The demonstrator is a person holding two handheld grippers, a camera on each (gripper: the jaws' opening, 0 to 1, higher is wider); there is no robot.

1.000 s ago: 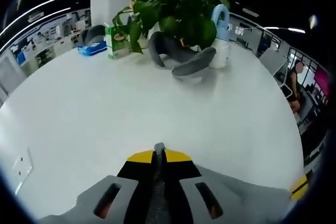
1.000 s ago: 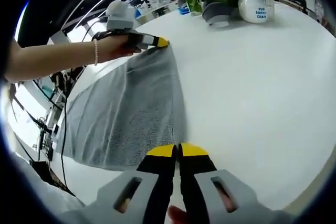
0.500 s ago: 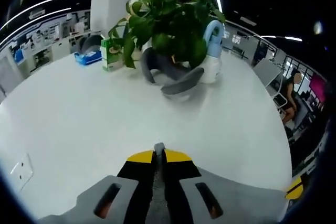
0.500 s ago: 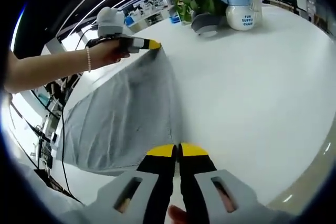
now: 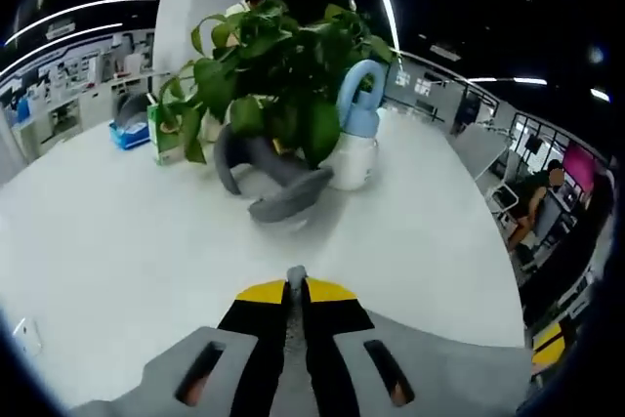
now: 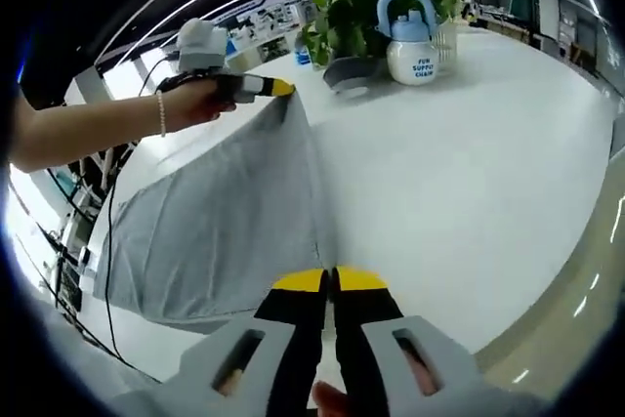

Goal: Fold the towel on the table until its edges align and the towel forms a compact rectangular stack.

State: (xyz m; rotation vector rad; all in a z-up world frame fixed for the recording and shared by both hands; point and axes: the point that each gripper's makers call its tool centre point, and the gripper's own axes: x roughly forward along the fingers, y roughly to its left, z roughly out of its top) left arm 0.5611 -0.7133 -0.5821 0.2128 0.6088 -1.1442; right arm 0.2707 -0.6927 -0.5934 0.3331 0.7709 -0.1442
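The grey towel [image 6: 220,227] hangs stretched between the two grippers above the white table [image 6: 469,173], its far side trailing down to the left. My right gripper [image 6: 330,278] is shut on the near corner of the towel. The left gripper [image 6: 283,90], held by a hand at upper left in the right gripper view, is shut on the far corner. In the left gripper view my left gripper [image 5: 296,280] is shut with a sliver of grey towel between its yellow tips.
A potted green plant [image 5: 269,75], a white and blue kettle [image 5: 356,139], a grey curved object [image 5: 269,178] and a green carton [image 5: 166,129] stand at the table's far side. The same kettle [image 6: 410,41] and the plant [image 6: 356,2] appear in the right gripper view. The table edge [image 6: 547,290] curves on the right.
Both grippers have carried the towel edge forward towards the plant and kettle, which now look nearer. The towel stays gripped at both corners.
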